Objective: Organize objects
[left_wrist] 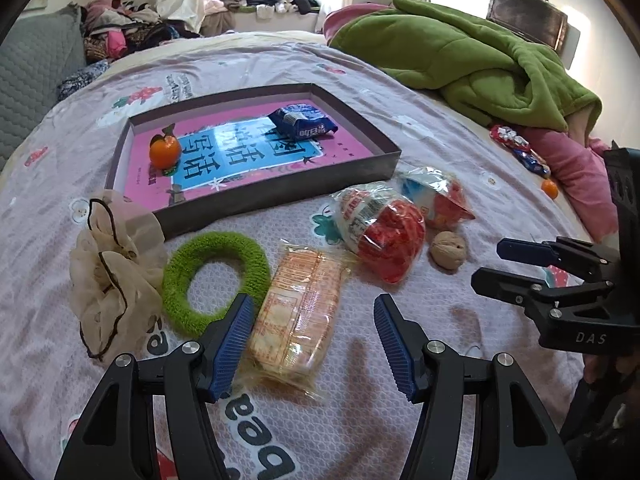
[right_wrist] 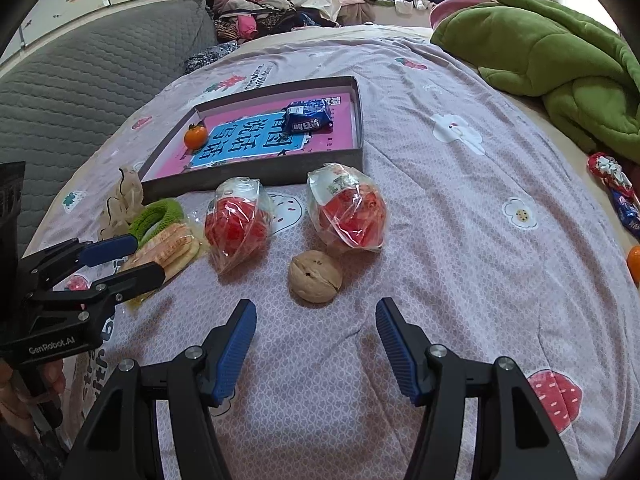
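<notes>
Left claw [left_wrist: 314, 344]: jaws wide apart, holding nothing, low over the bed [left_wrist: 360, 420]; the near end of a wafer packet [left_wrist: 298, 320] lies between its blue pads [left_wrist: 232, 344].

Right claw [right_wrist: 316, 346]: jaws wide apart, holding nothing, just short of a walnut [right_wrist: 316, 276] on the patterned bedcover.

Wafer packet: flat clear wrapper, orange print, lying lengthwise on the cover.

Green knitted ring [left_wrist: 216, 280]: just left of the wafer packet, touching its edge.

Beige gauze scrunchie [left_wrist: 112, 264]: crumpled, dark-edged, beside the ring on the left.

Walnut: loose on the cover, right of the wafer packet, near two snack bags.

Two clear snack bags with red contents [right_wrist: 240, 224] [right_wrist: 348, 212]: side by side, apart from each other, between the walnut and the tray.

Grey shallow tray [left_wrist: 280, 192]: beyond the bags, lined with a pink and blue printed sheet. Inside: a small orange fruit with leaf [left_wrist: 164, 152] at the left, a blue snack packet [left_wrist: 302, 120] at the far right.

Green quilt [left_wrist: 460, 52]: heaped at the far right of the bed.

Red and blue wrapped sweets [left_wrist: 516, 146] and a second small orange [left_wrist: 549, 188]: at the right edge, below the quilt.

Piled clothes [left_wrist: 120, 28]: far left, by the window.
</notes>
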`<state>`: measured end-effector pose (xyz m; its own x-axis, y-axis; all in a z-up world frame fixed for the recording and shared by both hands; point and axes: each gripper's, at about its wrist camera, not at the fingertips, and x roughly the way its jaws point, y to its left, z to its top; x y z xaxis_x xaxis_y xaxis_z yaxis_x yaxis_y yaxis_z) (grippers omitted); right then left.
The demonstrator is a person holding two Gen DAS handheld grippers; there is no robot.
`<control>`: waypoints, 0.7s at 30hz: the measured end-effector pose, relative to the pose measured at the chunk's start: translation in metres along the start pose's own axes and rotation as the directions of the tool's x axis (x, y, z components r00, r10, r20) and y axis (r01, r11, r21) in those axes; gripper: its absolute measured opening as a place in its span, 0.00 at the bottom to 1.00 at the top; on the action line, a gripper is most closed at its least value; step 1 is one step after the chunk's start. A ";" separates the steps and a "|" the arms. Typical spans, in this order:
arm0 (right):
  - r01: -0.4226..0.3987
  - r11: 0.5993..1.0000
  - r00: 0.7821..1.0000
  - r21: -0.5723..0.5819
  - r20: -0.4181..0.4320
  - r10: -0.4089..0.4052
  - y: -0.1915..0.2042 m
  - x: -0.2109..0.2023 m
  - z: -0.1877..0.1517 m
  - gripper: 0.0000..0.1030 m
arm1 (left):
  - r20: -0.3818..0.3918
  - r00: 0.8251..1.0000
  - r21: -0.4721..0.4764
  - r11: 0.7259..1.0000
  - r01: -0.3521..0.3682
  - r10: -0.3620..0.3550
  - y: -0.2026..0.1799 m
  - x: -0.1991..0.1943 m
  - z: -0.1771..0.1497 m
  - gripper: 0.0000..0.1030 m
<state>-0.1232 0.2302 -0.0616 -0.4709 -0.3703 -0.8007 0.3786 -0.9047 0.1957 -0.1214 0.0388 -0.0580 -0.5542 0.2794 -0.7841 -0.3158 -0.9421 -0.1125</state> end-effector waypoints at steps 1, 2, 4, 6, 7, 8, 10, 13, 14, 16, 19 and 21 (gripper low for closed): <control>0.000 1.000 1.000 -0.001 -0.002 0.000 0.000 0.001 0.000 0.60 | -0.003 1.000 -0.003 1.000 0.002 -0.002 0.001 0.002 0.001 0.62; 0.001 1.000 1.000 -0.002 -0.004 -0.001 0.001 0.002 0.000 0.60 | -0.011 1.000 -0.004 1.000 0.004 -0.004 0.002 0.005 0.001 0.62; 0.000 1.000 1.000 -0.003 -0.005 0.000 0.001 0.003 0.000 0.60 | -0.015 1.000 0.004 1.000 0.001 0.000 0.003 0.008 0.001 0.62; 0.004 1.000 1.000 -0.002 -0.004 -0.004 0.000 0.004 0.000 0.60 | -0.025 1.000 0.011 1.000 0.006 -0.005 0.003 0.012 0.002 0.62; 0.003 1.000 1.000 -0.002 -0.004 -0.003 0.000 0.005 0.001 0.60 | -0.025 1.000 0.014 1.000 0.006 -0.005 0.002 0.012 0.002 0.62; 0.004 1.000 1.000 -0.001 -0.005 -0.004 0.000 0.006 0.001 0.60 | -0.025 1.000 0.017 1.000 0.008 -0.007 0.001 0.013 0.003 0.62; 0.008 1.000 1.000 0.006 -0.009 -0.008 0.000 0.007 0.001 0.60 | -0.026 1.000 0.024 1.000 0.011 -0.010 0.000 0.014 0.004 0.62; 0.003 1.000 1.000 0.015 -0.011 -0.003 0.000 0.011 0.001 0.60 | -0.026 1.000 0.037 0.999 0.010 -0.009 -0.004 0.016 0.004 0.62; 0.004 1.000 1.000 0.015 -0.011 -0.004 0.000 0.012 0.001 0.60 | -0.025 1.000 0.042 0.999 0.011 -0.010 -0.005 0.015 0.004 0.62; 0.012 1.000 1.000 0.013 -0.010 -0.012 0.000 0.016 0.001 0.60 | -0.026 1.000 0.045 0.999 0.018 -0.017 -0.006 0.016 0.004 0.62; 0.016 1.000 1.000 0.019 -0.006 -0.016 -0.002 0.021 0.002 0.60 | -0.029 0.999 0.044 0.998 0.037 -0.035 -0.009 0.017 0.003 0.62; 0.025 0.999 1.000 0.035 -0.004 -0.025 -0.004 0.026 0.003 0.60 | -0.033 0.998 0.049 0.998 0.046 -0.045 -0.011 0.018 0.002 0.62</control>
<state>-0.1397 0.2234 -0.0813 -0.4771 -0.3467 -0.8076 0.3386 -0.9205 0.1951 -0.1291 0.0548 -0.0693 -0.5139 0.3151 -0.7979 -0.3787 -0.9179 -0.1185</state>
